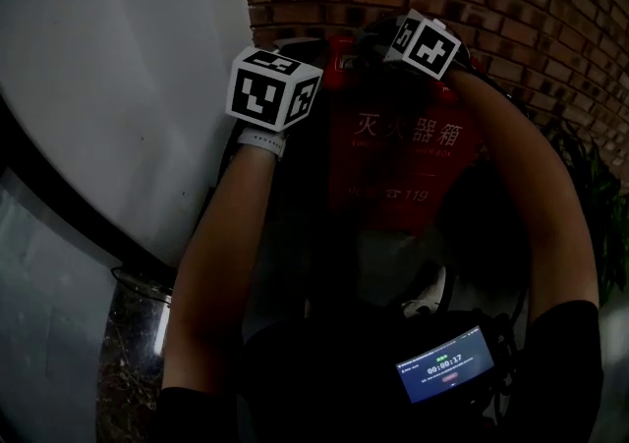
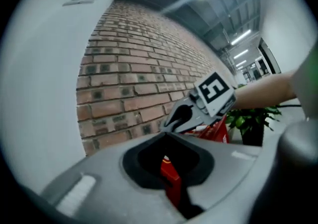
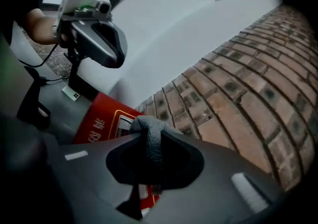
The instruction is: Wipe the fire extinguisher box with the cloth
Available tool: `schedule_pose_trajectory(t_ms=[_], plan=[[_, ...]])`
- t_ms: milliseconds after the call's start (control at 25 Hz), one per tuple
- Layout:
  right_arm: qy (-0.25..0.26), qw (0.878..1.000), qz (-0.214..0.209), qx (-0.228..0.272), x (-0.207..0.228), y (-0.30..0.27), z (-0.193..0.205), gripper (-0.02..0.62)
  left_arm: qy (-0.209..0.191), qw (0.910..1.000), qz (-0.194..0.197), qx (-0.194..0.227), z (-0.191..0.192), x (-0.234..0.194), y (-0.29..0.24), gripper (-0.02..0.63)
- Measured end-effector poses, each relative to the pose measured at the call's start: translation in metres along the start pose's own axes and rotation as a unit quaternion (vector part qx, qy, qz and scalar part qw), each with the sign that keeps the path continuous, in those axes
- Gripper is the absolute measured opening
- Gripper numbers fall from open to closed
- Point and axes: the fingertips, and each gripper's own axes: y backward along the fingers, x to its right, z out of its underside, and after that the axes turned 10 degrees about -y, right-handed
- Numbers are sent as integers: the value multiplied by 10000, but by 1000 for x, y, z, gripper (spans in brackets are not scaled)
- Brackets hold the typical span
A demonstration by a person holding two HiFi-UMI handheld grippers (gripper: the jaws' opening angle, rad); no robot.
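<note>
While your right gripper [image 3: 148, 132] pinches the bunched grey cloth [image 3: 150, 144] above the red fire extinguisher box [image 1: 393, 171] by the brick wall [image 1: 521, 9], your left gripper [image 2: 166, 137] sits closed, apparently empty. Wiping seems barely begun.

Right gripper [image 3: 153, 142]: jaws clamped on a bunched grey cloth [image 3: 147, 124], wad bulging past the tips. Red fire extinguisher box [image 3: 102, 118] just beneath. Brick wall [image 3: 238, 89] at right; left gripper [image 3: 99, 39] upper left, apart from the box.
</note>
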Motion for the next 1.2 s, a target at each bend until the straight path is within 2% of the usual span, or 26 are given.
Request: schedule_pose_trajectory(t_ms=[120,280,480,640,840,1200], plan=[[-170,9991,-322,-233,5,-42,-3,47,-17,9998,121,-154,5,4,-18,3],[-182,9977,-309,-572,17,-82,-1,46,-197,9993,42,-314,15,0,-25,3],[-519,9929,-579,-897,11,-104,15,38,-264,9989,87,-379,23,4,-26,3],[-782,9904,-722,-885,14,-90,25,37,-294,9988,53,-386,20,8,-30,3],[-1239,9844,-841,-926,23,-59,57,37,-188,9990,181,-359,11,31,-41,3],[-1869,9734,-385,-1270,68,15,153,38,-323,9976,516,-326,-20,86,-74,3]])
